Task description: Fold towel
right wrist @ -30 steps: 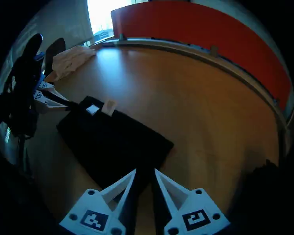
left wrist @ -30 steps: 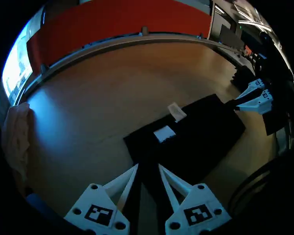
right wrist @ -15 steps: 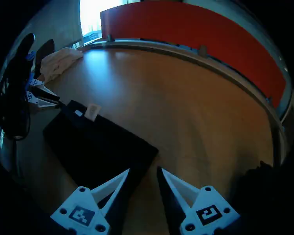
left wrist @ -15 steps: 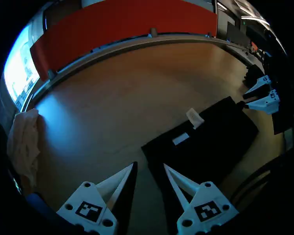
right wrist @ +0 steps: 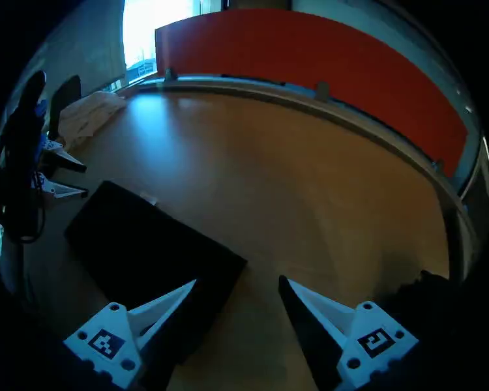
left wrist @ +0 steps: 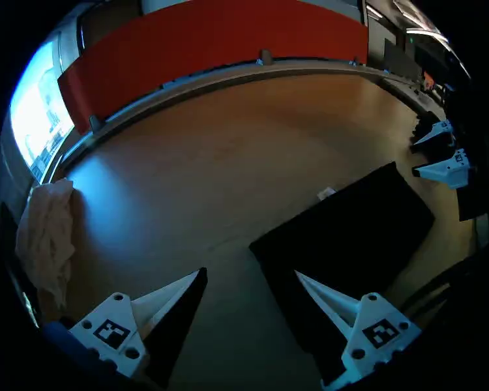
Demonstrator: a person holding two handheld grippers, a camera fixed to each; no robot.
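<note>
Our left gripper (left wrist: 249,272) gapes empty at one end of the towel (left wrist: 349,228); our right gripper (right wrist: 238,280), equally spread, faces the other end. We see the towel flat on the table (left wrist: 212,150), its long axis running between them.

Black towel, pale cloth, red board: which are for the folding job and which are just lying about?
For the job: black towel, flat on the table; left hand-held gripper and right hand-held gripper, both open.
Just lying about: pale crumpled cloth at the table's edge; red board behind the table.
</note>
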